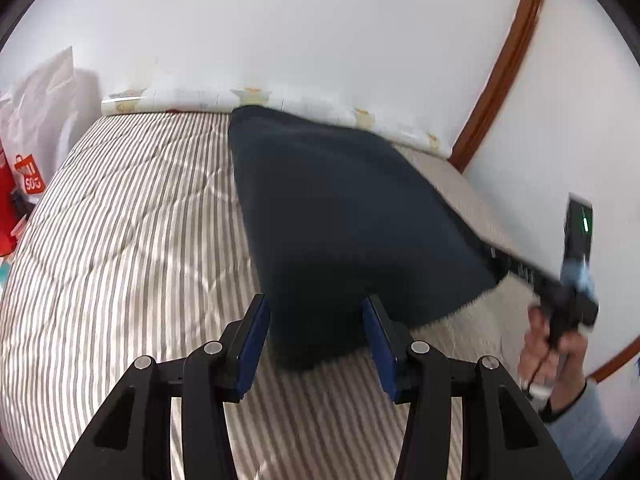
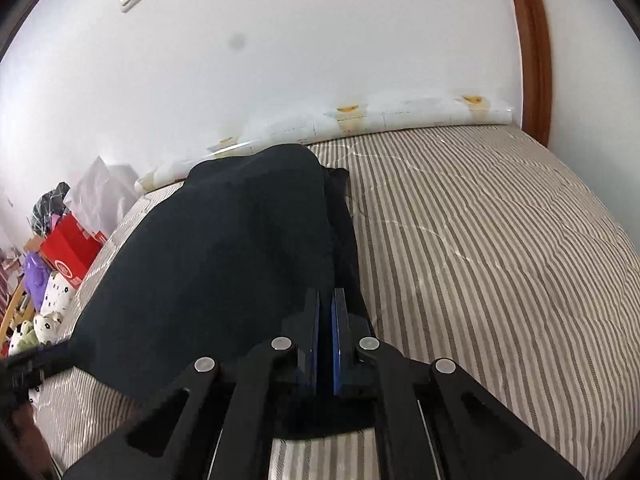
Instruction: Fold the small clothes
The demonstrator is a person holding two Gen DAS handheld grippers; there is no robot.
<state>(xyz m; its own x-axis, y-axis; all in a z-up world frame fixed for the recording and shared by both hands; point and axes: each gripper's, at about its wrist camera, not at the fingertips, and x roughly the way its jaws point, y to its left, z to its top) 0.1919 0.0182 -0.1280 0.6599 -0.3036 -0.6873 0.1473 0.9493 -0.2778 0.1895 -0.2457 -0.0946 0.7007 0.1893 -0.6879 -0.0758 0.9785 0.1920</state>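
A dark navy garment [image 1: 340, 216] lies spread on the striped quilt [image 1: 120, 260] of a bed. My left gripper [image 1: 315, 304] is open, and the garment's near edge lies loosely between its blue pads [image 1: 252, 348] without being pinched. My right gripper [image 2: 326, 294] is shut on the garment's [image 2: 224, 248] right edge. In the left wrist view, that gripper [image 1: 500, 258] holds a corner of the cloth raised off the bed, with a person's hand [image 1: 552, 344] on its handle.
A rolled patterned mat [image 1: 192, 98] runs along the white wall behind the bed. A red bag [image 1: 24, 176], a red box [image 2: 72, 252] and plush toys [image 2: 48, 300] crowd the left side. A wooden door frame [image 1: 504, 60] stands at the right.
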